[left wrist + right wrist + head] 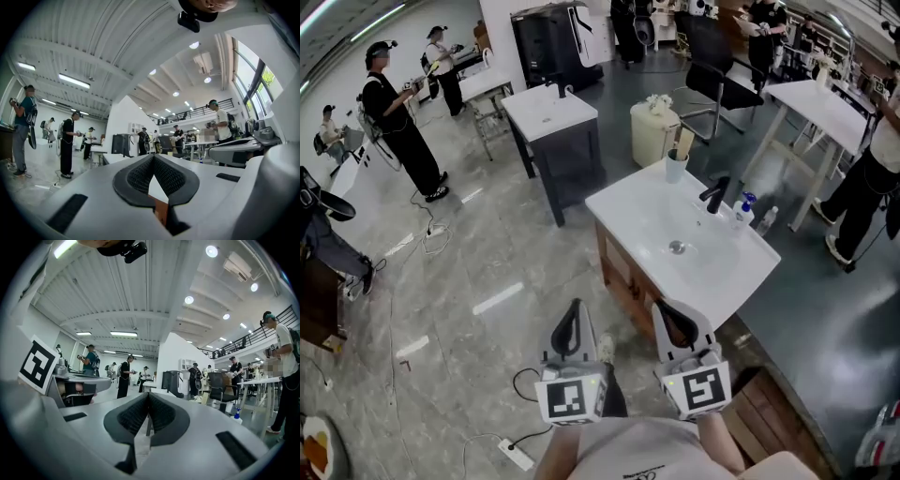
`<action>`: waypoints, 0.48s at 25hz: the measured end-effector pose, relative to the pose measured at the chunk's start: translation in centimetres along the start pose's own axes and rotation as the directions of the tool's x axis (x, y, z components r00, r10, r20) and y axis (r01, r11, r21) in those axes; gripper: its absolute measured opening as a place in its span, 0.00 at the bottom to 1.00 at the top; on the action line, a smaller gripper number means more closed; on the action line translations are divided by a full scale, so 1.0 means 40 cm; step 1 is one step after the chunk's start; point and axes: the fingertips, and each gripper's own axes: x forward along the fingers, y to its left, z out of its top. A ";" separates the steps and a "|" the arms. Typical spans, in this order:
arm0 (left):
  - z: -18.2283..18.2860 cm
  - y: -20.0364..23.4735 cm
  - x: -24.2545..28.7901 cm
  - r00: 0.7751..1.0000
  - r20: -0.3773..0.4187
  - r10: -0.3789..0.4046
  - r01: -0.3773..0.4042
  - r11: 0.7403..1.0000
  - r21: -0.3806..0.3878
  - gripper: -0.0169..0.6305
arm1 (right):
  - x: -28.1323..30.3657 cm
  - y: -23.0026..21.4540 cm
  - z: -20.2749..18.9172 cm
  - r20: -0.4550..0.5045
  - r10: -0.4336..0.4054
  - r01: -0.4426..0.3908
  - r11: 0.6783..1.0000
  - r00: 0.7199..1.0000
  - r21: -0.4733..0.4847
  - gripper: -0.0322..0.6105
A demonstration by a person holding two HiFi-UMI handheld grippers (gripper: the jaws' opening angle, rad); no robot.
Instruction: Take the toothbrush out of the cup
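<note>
Upper centre, head view: toothbrush [681,141] dimly made out, standing in cup [676,168] on the counter's [628,211] far corner | lower centre, well apart from it: left gripper [575,307] and right gripper [669,309] are seen closed, empty | cup is shown in head view only.

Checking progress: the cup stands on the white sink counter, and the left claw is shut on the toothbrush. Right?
No. The left claw is shut on nothing, as the left gripper view shows; the toothbrush stands in the cup. The cup does stand on the white sink counter.
</note>
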 end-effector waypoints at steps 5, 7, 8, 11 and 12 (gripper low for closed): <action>-0.003 0.068 0.173 0.999 0.004 -0.044 0.044 0.999 0.010 0.05 | 0.171 -0.073 0.022 0.031 -0.045 0.044 0.999 0.999 0.006 0.07; 0.007 0.100 0.245 0.999 0.013 -0.052 0.053 0.998 -0.018 0.05 | 0.243 -0.098 0.020 0.025 -0.055 0.055 0.998 0.998 0.012 0.07; 0.014 0.119 0.280 0.998 0.017 -0.056 0.057 0.998 -0.025 0.05 | 0.280 -0.109 0.019 0.019 -0.060 0.059 0.998 0.998 0.016 0.07; 0.040 0.175 0.385 0.996 0.029 -0.079 0.080 0.996 -0.031 0.05 | 0.394 -0.145 0.015 -0.004 -0.085 0.085 0.996 0.996 0.036 0.07; 0.046 0.193 0.422 0.995 0.033 -0.090 0.091 0.995 -0.031 0.05 | 0.433 -0.156 0.012 -0.007 -0.093 0.094 0.995 0.996 0.040 0.07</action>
